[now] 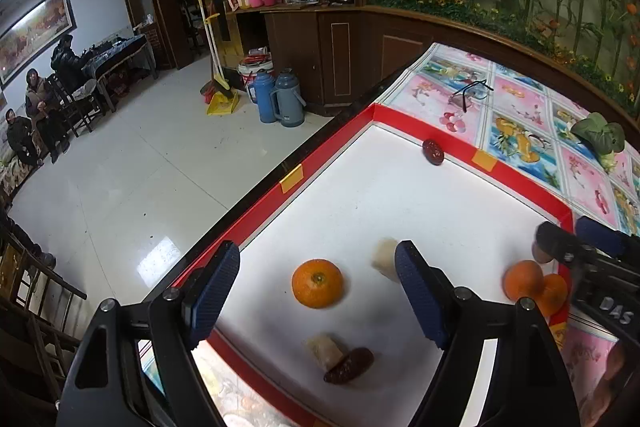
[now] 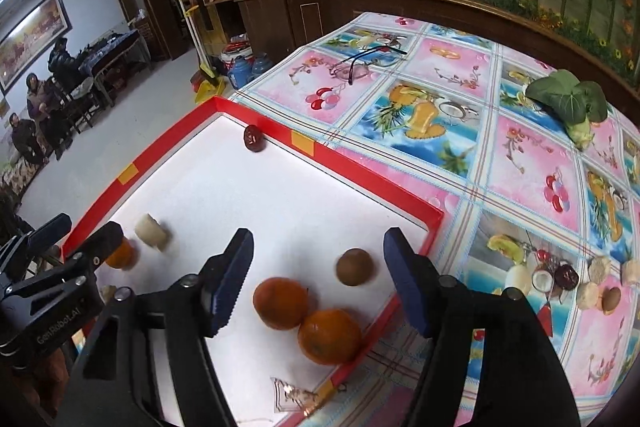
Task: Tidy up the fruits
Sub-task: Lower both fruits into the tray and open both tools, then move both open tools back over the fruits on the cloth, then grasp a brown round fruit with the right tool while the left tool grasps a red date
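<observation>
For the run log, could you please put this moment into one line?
left gripper: open over one orange | right gripper: open over two oranges | held: nothing | white tray: fruit loose

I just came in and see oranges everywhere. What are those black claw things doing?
A person holds two grippers over a white tray with a red rim, sorting fruit. The left gripper is open around a single orange, not pinching it. The right gripper is open above two touching oranges and a brown round fruit. Nothing is held right now.
</observation>
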The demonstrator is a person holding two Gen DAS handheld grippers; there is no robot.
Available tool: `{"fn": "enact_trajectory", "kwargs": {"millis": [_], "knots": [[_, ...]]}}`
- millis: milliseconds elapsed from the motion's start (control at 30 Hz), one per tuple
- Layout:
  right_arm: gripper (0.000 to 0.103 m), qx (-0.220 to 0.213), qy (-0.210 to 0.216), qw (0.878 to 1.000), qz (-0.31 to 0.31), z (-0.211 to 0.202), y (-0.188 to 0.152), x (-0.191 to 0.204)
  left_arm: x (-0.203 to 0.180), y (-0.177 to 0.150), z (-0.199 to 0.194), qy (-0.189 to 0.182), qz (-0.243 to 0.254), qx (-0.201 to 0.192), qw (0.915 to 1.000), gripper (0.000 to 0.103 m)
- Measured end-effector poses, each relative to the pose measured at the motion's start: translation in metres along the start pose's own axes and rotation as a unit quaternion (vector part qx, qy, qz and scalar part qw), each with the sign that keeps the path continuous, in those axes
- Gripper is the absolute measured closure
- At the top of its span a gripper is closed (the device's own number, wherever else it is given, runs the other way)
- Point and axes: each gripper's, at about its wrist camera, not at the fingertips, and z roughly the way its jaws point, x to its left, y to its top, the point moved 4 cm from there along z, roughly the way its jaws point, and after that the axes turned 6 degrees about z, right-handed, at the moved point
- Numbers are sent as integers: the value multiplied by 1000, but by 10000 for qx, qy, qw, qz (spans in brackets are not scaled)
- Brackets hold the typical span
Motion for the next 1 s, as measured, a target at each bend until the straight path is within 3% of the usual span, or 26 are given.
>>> {"fn": "enact_trajectory", "kwargs": {"millis": [100,233,333,467,533,700,967,1000], "knots": [[33,-236,54,9997,44,-24,-3,-8,-1,0,-14,-151,-207,-162,9995,23],[30,-744,-38,9968,298,-77,-18,-48,-21,0,-35,-496,-294,-417,9975,23],[30,-975,-300,9933,537,-107,-36,-90,-50,-1,-50,-782,-133,-566,9952,23],[30,-933,-869,9862,1058,-129,-70,-167,-102,-7,-60,-1175,260,-607,9909,23],[31,-828,-1048,9824,1303,-131,-84,-199,-132,-12,-62,-1383,524,-551,9875,23],[56,-614,-1260,9782,1532,-118,-94,-245,-185,-24,-59,-1627,1040,-416,9803,23],[63,-427,-1258,9828,1286,-68,-57,-251,-221,-25,-48,-1737,1318,-252,9756,23],[69,-376,-1272,9833,1247,-61,-53,-251,-225,-25,-45,-1781,1326,-232,9748,23]]}}
